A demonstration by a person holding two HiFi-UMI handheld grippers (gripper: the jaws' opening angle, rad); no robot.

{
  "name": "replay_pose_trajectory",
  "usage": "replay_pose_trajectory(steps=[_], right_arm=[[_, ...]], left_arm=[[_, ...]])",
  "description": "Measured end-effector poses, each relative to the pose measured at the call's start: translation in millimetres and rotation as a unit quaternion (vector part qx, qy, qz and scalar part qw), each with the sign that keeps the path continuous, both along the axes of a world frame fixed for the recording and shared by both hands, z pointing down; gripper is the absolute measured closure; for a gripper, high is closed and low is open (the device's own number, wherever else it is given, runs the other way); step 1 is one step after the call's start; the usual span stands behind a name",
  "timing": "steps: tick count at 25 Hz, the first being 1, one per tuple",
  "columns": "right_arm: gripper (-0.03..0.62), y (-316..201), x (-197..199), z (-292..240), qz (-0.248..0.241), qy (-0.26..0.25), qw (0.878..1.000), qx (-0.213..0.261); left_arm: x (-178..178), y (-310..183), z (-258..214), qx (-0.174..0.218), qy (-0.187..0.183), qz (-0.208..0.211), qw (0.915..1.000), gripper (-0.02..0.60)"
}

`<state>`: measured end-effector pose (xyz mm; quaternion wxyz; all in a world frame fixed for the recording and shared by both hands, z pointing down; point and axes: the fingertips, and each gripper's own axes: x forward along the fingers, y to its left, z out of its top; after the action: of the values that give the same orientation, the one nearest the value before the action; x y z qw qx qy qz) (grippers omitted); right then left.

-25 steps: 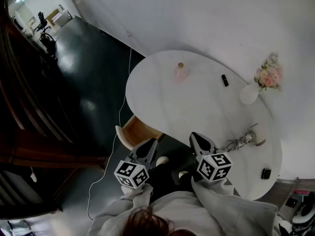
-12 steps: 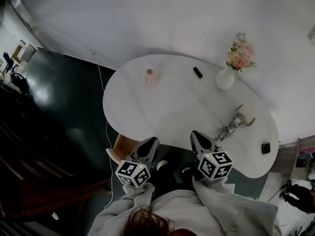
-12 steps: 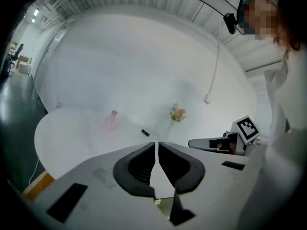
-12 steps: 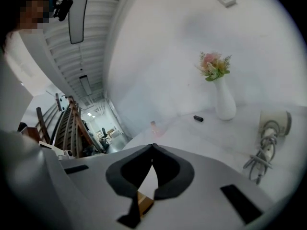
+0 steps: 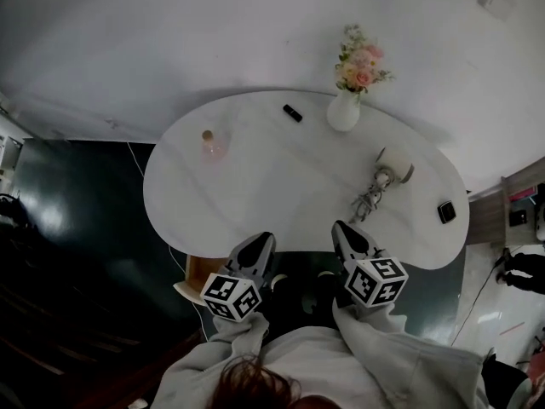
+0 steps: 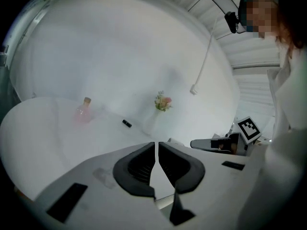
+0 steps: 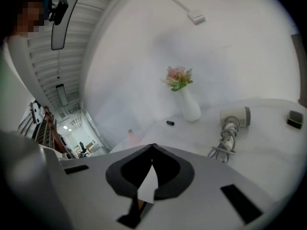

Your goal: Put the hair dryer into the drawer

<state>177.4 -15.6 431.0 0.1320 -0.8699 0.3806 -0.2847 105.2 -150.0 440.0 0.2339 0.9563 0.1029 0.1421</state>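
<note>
Left gripper (image 5: 258, 249), right gripper (image 5: 345, 235) pinched shut, empty, poised short of table (image 5: 264, 186), probably lining up: dryer (image 5: 387, 175) ahead of right, open drawer (image 5: 197, 273) just beside left.

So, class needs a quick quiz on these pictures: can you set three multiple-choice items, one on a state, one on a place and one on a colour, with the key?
1. The left gripper and right gripper are:
A. both wide open
B. both shut and empty
C. one open, one shut

2. The hair dryer lies:
A. on the table
B. in the left gripper
C. in the right gripper

3. The small bottle is:
A. green
B. blue
C. pink

Key:
1 B, since each gripper view shows the jaw tips meeting with nothing between them.
2 A, since it rests with its cord on the white top.
3 C, since it is pink in the head view.
</note>
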Motion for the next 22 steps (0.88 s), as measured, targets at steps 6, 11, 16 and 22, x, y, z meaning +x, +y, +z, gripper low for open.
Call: replay_pose_trajectory(steps=[6,11,16,22], right_arm=[[0.545,47,12,4,0.071,-0.010,0.997,-0.005],[0.545,88,23,8,0.116,-0.017,0.993,-0.012],[0.545,123,32,17,0.149,-0.028,0.988,-0.019],[0.545,159,44,29,0.182,-0.043,0.982,-0.025]], left_arm=[[35,34,4,-0.001,-0.011,0.066,0.9978,0.549],[70,77,5,0.004,-0.019,0.127,0.9917,0.548],[104,109,8,0.008,-0.024,0.153,0.9879,0.548],[146,147,13,0.004,-0.035,0.178,0.9835,0.534]])
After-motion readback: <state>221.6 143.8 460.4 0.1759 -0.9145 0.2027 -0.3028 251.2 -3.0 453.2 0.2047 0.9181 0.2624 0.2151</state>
